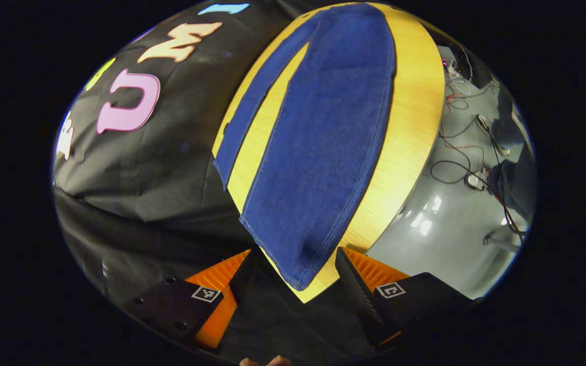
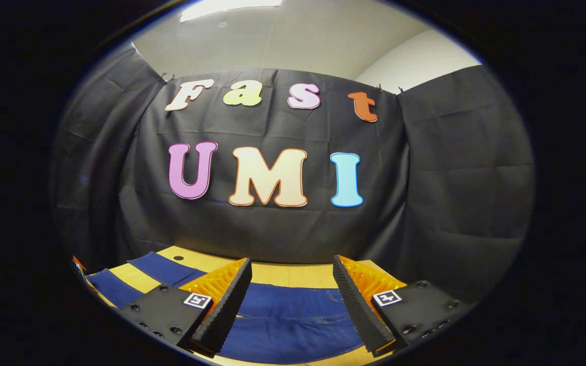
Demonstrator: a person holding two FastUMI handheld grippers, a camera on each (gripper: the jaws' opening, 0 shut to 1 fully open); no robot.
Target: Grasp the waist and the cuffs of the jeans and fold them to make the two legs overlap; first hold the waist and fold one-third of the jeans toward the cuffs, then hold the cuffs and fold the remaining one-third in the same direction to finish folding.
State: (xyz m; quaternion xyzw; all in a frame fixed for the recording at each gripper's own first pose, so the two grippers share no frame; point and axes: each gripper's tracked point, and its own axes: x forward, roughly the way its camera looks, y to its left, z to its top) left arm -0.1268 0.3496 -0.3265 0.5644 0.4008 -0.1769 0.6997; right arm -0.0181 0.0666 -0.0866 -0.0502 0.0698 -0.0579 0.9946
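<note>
The worktop [image 1: 415, 132] carried the jeans [image 1: 323, 147], spread flat with the two legs apart, a strip of bare wood between them. In the left gripper view, the nearer leg's cuff [image 1: 298, 264] lay at the worktop's edge, just ahead of the left gripper [image 1: 293, 277], whose fingers [image 1: 356, 284] stood wide and held nothing. In the right gripper view, the right gripper [image 2: 290, 300] hovered over the jeans' waist [image 2: 293, 310], its fingers [image 2: 224, 305] also wide apart and empty.
</note>
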